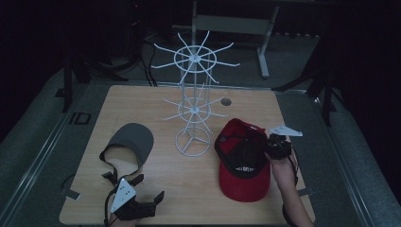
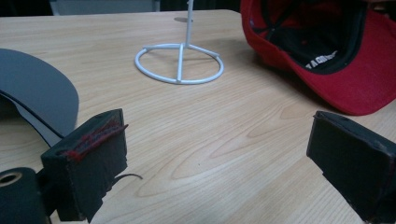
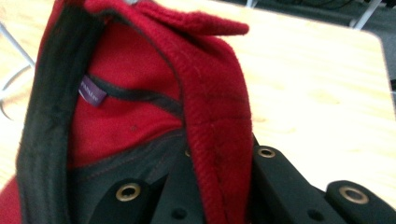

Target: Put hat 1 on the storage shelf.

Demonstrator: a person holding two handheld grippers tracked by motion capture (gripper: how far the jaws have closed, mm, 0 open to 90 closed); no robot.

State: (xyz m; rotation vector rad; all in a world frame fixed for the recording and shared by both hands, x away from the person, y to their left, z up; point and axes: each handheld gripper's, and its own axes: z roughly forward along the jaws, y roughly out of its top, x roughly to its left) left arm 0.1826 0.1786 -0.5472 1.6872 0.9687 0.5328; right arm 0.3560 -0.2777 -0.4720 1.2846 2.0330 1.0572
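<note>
A red cap [image 1: 243,182] lies upside down at the right of the wooden table [image 1: 189,198], its black lining facing up. My right gripper [image 1: 273,146] is shut on the cap's right edge. In the right gripper view the red fabric [image 3: 215,116] is pinched between the black jaws of the right gripper [image 3: 212,172]. My left gripper [image 1: 150,187] stands open near the front left edge, nothing between its jaws. In the left gripper view the left gripper [image 2: 219,154] faces bare wood, with the cap [image 2: 369,74] farther off at the right.
A white wire rack [image 1: 194,109] with two tiers of spokes stands mid-table; its ring base [image 2: 180,63] shows ahead of the left gripper. A grey visor [image 1: 135,139] with black straps lies at the left, its brim [image 2: 37,88] beside the left jaw. Dark floor surrounds the table.
</note>
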